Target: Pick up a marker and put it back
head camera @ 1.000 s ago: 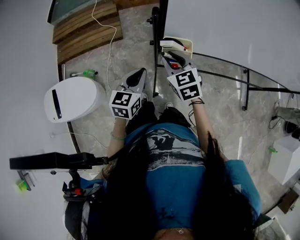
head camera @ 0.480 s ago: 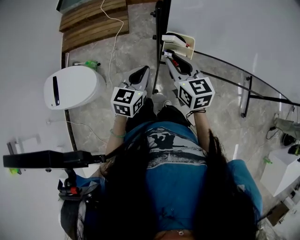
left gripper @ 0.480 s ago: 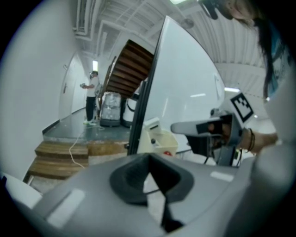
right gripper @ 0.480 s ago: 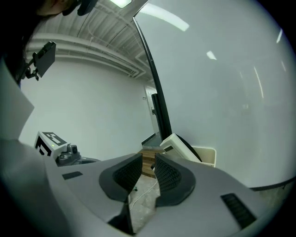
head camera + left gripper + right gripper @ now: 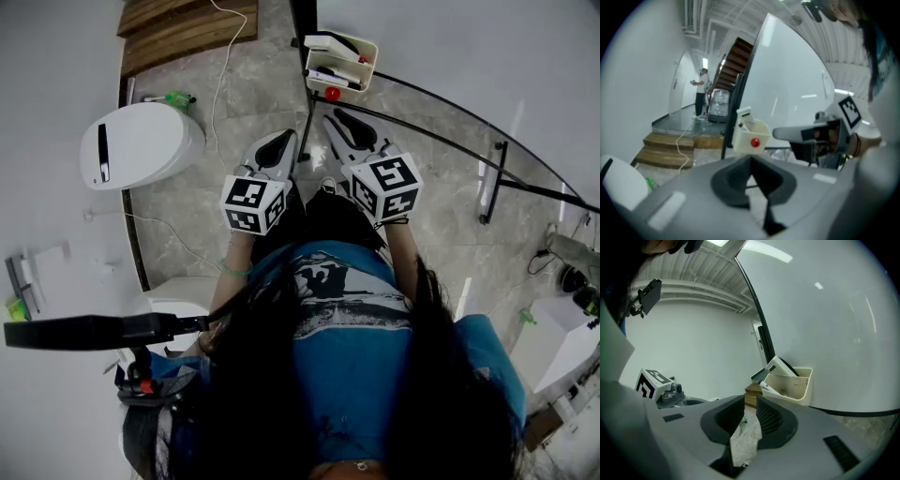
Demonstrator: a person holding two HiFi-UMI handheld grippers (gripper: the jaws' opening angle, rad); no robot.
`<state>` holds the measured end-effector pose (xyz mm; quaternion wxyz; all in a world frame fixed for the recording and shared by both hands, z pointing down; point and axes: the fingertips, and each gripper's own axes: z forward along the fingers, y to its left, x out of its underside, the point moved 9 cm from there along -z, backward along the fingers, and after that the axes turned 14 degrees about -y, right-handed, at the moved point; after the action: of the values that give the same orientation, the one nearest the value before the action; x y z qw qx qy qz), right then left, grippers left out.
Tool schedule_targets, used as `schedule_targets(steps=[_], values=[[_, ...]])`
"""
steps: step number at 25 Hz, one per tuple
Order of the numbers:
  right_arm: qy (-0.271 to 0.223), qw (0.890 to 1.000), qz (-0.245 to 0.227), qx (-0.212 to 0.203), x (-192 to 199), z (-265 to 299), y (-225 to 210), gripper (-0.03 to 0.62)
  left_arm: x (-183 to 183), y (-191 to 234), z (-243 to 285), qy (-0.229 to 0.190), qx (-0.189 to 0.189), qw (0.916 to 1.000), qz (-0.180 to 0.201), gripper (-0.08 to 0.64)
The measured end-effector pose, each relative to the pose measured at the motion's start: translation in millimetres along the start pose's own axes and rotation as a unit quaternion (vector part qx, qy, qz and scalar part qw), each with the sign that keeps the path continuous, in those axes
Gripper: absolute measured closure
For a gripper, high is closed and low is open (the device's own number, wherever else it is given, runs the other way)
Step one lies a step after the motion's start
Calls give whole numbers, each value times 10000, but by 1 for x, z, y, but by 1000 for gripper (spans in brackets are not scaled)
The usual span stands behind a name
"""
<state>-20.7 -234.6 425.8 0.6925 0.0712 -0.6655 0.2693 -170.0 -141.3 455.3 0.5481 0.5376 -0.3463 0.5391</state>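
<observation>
We log the marker (image 5: 334, 79) lying in the cream tray (image 5: 368, 58) at the top centre of the head view, beside a white eraser (image 5: 328, 44); the tray hangs on the whiteboard (image 5: 450, 47) and has a red magnet (image 5: 332, 94) on its front. Just below the tray, the right tool (image 5: 339, 120) has its jaws a narrow way apart and holds nothing, with only floor showing through the gap. To its left, the left tool (image 5: 279, 145) has its jaws drawn together at the tips, also holding nothing.
</observation>
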Motion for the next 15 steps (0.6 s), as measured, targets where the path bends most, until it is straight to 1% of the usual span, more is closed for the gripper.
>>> schedule_targets(steps=[3, 7, 12, 15], values=[[30, 10000, 61, -22, 4, -2, 1, 509, 4, 0, -4, 35, -47, 10000, -18, 558], [56, 9999, 110, -97, 7, -6, 6, 509, 1, -1, -13, -51, -150, 9999, -4, 558], [177, 9994, 118, -278, 18, -5, 24, 509, 6, 7, -43, -159, -451, 9988, -79, 558], [226, 9985, 221, -441, 24, -1, 42, 509, 10, 11, -67, -213, -658, 9975, -132, 558]])
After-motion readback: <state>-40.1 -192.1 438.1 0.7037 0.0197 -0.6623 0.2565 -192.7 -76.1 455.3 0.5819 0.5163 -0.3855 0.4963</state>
